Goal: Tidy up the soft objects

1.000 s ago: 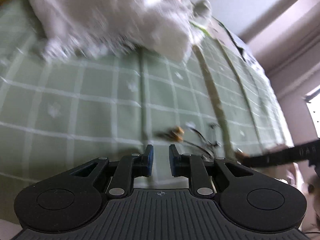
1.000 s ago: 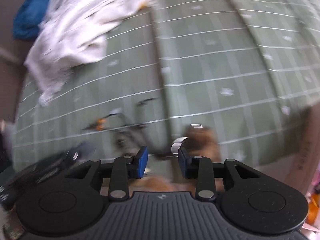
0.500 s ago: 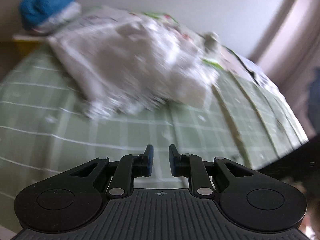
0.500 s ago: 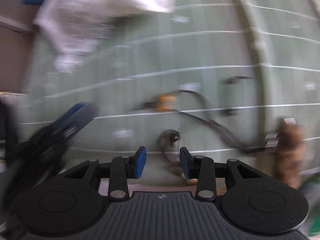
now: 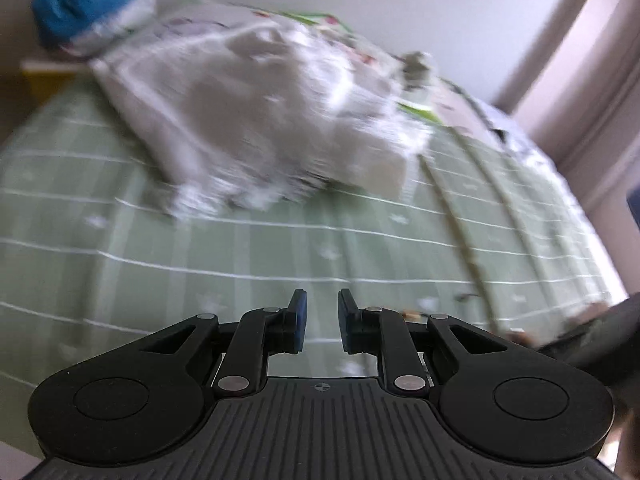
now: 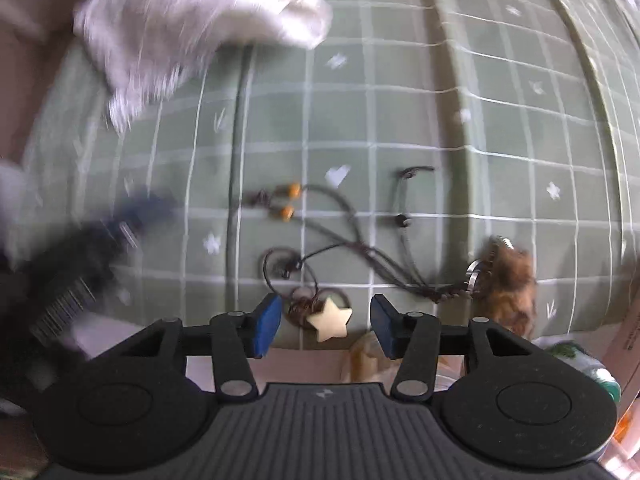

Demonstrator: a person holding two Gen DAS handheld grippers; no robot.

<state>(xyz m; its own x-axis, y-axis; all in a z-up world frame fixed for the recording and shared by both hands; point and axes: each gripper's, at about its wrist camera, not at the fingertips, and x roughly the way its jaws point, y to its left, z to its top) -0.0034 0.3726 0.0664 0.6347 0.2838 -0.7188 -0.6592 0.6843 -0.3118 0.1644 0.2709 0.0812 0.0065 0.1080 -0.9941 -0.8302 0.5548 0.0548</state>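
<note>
A crumpled white cloth point(image 5: 260, 120) lies at the far side of the green checked bedsheet point(image 5: 280, 248); it also shows in the right wrist view as the white cloth point(image 6: 192, 20). My left gripper point(image 5: 320, 320) hovers over bare sheet, open by a narrow gap with nothing between its pads. My right gripper point(image 6: 325, 322) points down at the sheet's near edge, its jaws opening. A cream star pendant point(image 6: 330, 318) lies between them, untouched. Dark cords point(image 6: 352, 240) with orange beads point(image 6: 290, 200) run from it to a brown fluffy keychain point(image 6: 510, 280).
A blue bundle point(image 5: 88, 0) sits beyond the cloth at the far left. The left gripper appears as a dark blur point(image 6: 88, 252) at the left of the right wrist view. A cardboard box edge point(image 6: 628, 328) and clutter lie below the bed's edge at right.
The left view tilted up from the cords to the white cloth. My right gripper slid across from the brown keychain to above the star pendant, and its jaws widened.
</note>
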